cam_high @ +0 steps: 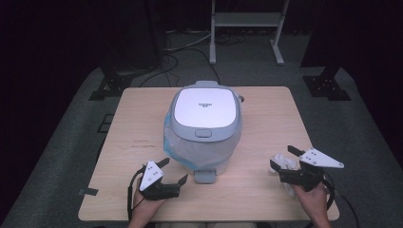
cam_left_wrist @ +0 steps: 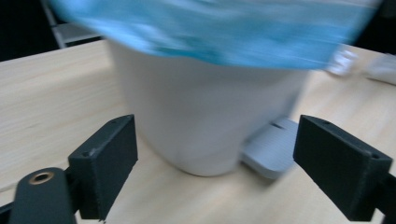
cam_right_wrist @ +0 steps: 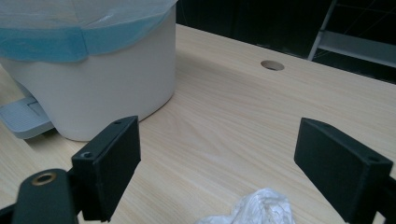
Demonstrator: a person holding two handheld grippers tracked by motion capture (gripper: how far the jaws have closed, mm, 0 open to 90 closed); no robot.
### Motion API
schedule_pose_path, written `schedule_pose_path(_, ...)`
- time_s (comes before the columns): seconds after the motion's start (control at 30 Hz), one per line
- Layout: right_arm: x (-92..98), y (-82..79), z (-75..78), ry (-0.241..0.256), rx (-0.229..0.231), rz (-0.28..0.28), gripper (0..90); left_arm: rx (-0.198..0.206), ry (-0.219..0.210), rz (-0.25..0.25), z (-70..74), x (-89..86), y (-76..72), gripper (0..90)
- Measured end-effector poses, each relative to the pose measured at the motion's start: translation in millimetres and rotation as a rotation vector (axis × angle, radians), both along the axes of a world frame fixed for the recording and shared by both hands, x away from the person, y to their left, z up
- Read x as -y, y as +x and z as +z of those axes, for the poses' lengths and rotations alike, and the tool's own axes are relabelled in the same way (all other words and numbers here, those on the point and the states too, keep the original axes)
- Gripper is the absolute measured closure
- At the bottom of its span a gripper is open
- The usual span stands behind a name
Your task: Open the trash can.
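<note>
A white pedal bin with its grey lid down stands mid-table, and a blue plastic liner hangs over its rim. Its grey foot pedal sticks out toward me. My left gripper is open just left of the pedal; in the left gripper view the bin wall and pedal sit close ahead between the jaws. My right gripper is open at the right side of the table, over a crumpled white wad that lies low between its jaws.
The light wooden table has a round cable hole beyond the right gripper. A piece of dark tape sticks at its front left edge. Behind the table are a metal stand, black stand bases and cables on the grey floor.
</note>
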State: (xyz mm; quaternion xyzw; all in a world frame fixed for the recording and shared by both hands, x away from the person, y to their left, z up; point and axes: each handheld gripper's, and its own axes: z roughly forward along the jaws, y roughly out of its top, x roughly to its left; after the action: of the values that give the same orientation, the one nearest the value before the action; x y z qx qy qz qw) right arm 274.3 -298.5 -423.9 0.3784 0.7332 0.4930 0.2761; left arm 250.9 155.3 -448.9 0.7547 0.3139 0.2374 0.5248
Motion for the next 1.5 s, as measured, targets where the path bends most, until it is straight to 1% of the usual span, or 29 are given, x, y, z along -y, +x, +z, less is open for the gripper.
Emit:
schedule_pose_path(0.07,0.2,0.0,0.1,0.0,0.002,0.001,13.2,-0.001,0.008,-0.044,-1.3,7.3,-4.7,17.7)
schedule_pose_path(0.13,0.1,-0.3,0.1,0.0,0.003,0.002,13.2,-0.002,0.039,-0.097,-3.9,20.5,-8.6,24.2)
schedule_pose_path(0.17,0.1,-0.3,0.1,0.0,0.003,0.002,13.2,-0.002,0.039,-0.097,-3.9,20.5,-8.6,25.5)
schedule_pose_path(0.2,-0.1,-0.4,0.1,-0.001,0.003,0.003,13.2,-0.003,0.061,-0.121,-7.2,27.9,-6.9,29.4)
schedule_pose_path(0.23,-0.1,-0.4,0.1,-0.001,0.003,0.003,13.2,-0.003,0.061,-0.121,-7.2,27.9,-6.9,33.0)
schedule_pose_path(0.27,-0.3,-0.4,0.1,-0.002,0.004,0.005,13.2,-0.022,0.075,-0.129,-10.9,34.3,-4.0,34.8)
schedule_pose_path(0.3,-0.5,-0.5,0.1,-0.004,0.005,0.006,13.2,-0.028,0.081,-0.144,-12.5,37.1,-2.5,38.5)
schedule_pose_path(0.33,-0.7,-0.7,0.1,-0.005,0.005,0.008,13.2,-0.028,0.081,-0.144,-12.5,37.1,-2.5,41.4)
schedule_pose_path(0.37,-0.8,-0.9,0.1,-0.005,0.004,0.007,13.2,-0.033,0.094,-0.16,-14.5,42.5,-0.9,44.5)
schedule_pose_path(0.4,-0.7,-1.0,0.1,-0.006,0.005,0.007,13.2,-0.033,0.094,-0.16,-14.5,42.5,-0.9,47.8)
schedule_pose_path(0.47,-0.3,-0.8,-0.1,-0.006,0.004,0.008,13.2,-0.034,0.116,-0.173,-15.5,47.5,1.1,54.1)
schedule_pose_path(0.5,-0.3,-0.8,-0.1,-0.006,0.004,0.008,13.2,-0.035,0.117,-0.174,-15.9,50.0,1.8,54.1)
schedule_pose_path(0.53,-0.2,-0.8,-0.1,-0.006,0.003,0.007,13.2,-0.036,0.12,-0.178,-16.0,52.5,2.5,57.6)
schedule_pose_path(0.57,-0.3,-1.0,-0.2,-0.006,0.003,0.009,13.2,-0.035,0.125,-0.181,-16.4,55.4,3.2,64.3)
schedule_pose_path(0.6,-0.3,-1.0,-0.2,-0.006,0.003,0.009,13.2,-0.036,0.138,-0.188,-16.5,57.9,4.2,64.3)
schedule_pose_path(0.7,-0.6,-1.5,-0.1,-0.006,0.004,0.01,13.2,-0.04,0.163,-0.197,-17.9,65.1,7.2,74.9)
schedule_pose_path(0.73,-0.6,-1.5,-0.1,-0.006,0.004,0.011,13.2,-0.034,0.178,-0.195,-18.4,69.2,9.4,76.5)
schedule_pose_path(0.8,-0.4,-1.6,-0.1,-0.006,0.004,0.011,13.2,-0.031,0.189,-0.184,-18.7,72.2,12.0,78.1)
schedule_pose_path(0.9,-0.3,-1.6,-0.1,-0.008,0.004,0.012,13.2,-0.034,0.196,-0.172,-19.4,74.6,14.3,78.3)
schedule_pose_path(0.97,-0.4,-1.5,-0.3,-0.008,0.002,0.014,13.2,-0.032,0.212,-0.159,-20.8,77.2,16.0,78.3)
schedule_pose_path(1.0,-0.6,-1.5,-0.5,-0.008,0.0,0.013,13.2,-0.03,0.208,-0.156,-21.4,78.1,16.4,78.2)
schedule_pose_path(1.07,-1.1,-1.4,-0.7,-0.012,0.0,0.016,13.2,-0.022,0.219,-0.129,-22.3,80.8,17.7,77.7)
schedule_pose_path(1.13,-1.4,-1.5,-0.7,-0.012,0.0,0.016,13.2,-0.015,0.226,-0.119,-22.8,81.6,17.6,77.5)
schedule_pose_path(1.23,-2.1,-1.7,-1.0,-0.014,-0.001,0.018,13.2,0.016,0.246,-0.104,-25.1,84.4,14.4,78.1)
schedule_pose_path(1.27,-2.6,-1.9,-1.0,-0.017,0.0,0.019,13.3,0.018,0.246,-0.098,-26.3,86.2,12.7,81.2)
schedule_pose_path(1.4,-2.7,-2.2,-0.8,-0.016,0.001,0.019,13.2,0.014,0.245,-0.101,-27.2,85.9,12.9,81.7)
schedule_pose_path(1.43,-2.7,-2.3,-0.8,-0.016,0.001,0.019,13.2,0.019,0.247,-0.102,-27.6,86.1,12.6,81.7)
schedule_pose_path(1.47,-2.7,-2.4,-0.7,-0.016,0.001,0.018,13.3,0.047,0.263,-0.106,-29.8,87.2,10.3,81.8)
schedule_pose_path(1.5,-2.9,-2.6,-0.6,-0.017,0.002,0.019,13.3,0.058,0.267,-0.105,-31.2,87.7,8.7,84.5)
